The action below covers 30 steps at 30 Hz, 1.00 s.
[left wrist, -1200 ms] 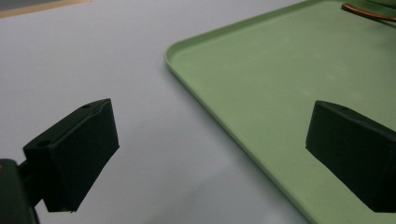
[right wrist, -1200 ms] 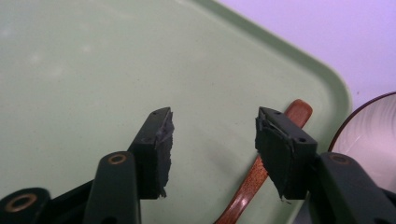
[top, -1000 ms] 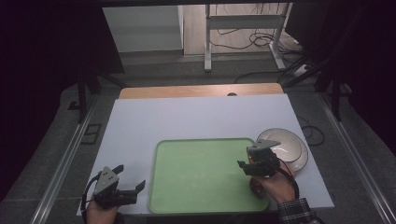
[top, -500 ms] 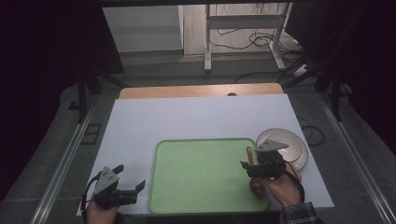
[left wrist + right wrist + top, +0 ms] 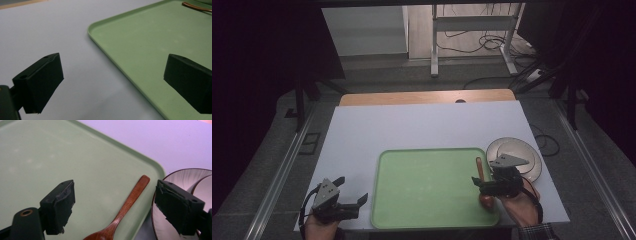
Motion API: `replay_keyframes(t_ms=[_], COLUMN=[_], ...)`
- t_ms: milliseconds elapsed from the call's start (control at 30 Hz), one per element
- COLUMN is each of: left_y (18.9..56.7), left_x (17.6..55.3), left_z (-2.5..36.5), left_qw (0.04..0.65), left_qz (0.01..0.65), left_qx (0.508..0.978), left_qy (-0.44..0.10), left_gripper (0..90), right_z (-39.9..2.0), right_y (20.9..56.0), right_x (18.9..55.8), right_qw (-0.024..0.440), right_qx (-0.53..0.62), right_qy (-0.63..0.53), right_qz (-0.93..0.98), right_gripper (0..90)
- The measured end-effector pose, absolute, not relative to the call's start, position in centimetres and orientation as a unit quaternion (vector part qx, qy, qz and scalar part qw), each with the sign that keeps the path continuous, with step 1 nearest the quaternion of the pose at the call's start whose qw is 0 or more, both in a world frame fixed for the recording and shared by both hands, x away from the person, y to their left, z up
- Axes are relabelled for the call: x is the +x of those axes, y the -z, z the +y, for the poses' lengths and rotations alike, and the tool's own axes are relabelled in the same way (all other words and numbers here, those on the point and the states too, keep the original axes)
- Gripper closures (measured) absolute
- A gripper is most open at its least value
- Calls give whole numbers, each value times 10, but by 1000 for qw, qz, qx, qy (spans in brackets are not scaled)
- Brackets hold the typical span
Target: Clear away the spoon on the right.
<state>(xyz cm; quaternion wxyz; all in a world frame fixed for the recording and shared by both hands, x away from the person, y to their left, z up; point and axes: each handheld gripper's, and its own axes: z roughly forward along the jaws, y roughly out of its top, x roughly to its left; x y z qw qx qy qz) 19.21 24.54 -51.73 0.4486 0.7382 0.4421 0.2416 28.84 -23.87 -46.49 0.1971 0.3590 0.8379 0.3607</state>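
Observation:
A wooden spoon (image 5: 480, 169) lies along the right edge of the green tray (image 5: 432, 170), with its bowl end toward me. My right gripper (image 5: 484, 187) hovers over it, open. In the right gripper view the spoon (image 5: 131, 200) rests on the tray (image 5: 62, 157) between the spread jaws of that gripper (image 5: 117, 195), untouched. My left gripper (image 5: 352, 191) is open on the white tabletop left of the tray. The left gripper's (image 5: 117, 72) own view looks across the tray (image 5: 150, 42) to the spoon (image 5: 197, 7) at the far side.
A white bowl with a dark rim (image 5: 518, 152) stands just right of the tray, close to my right gripper; its rim (image 5: 185, 171) curves beside the right jaw. The white sheet (image 5: 422, 125) covers the table, with a wooden strip (image 5: 427, 96) behind it.
My right gripper has moved a little right and back toward me, and the spoon's handle now shows on the tray. The left gripper has stayed put.

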Motion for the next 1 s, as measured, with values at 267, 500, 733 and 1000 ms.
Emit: replay_keyframes(t_ms=[267,500,733,1000], left_y=[518,518,519,520], left_x=[192,192,192,192], left_z=[244,244,245,244], left_qw=[449,442,436,431], left_qz=[439,440,447,444], left_qx=[740,742,740,744], left_qy=[-241,-247,-248,-251], left_gripper=[32,29,16,12], right_z=[-244,-253,-260,-270], right_y=[467,467,466,464], right_x=[282,279,276,270], right_qw=[189,189,191,197], right_qx=[361,367,373,378], right_qy=[-370,-372,-372,-372], right_qz=[835,832,828,824], right_gripper=[134,118,114,113])
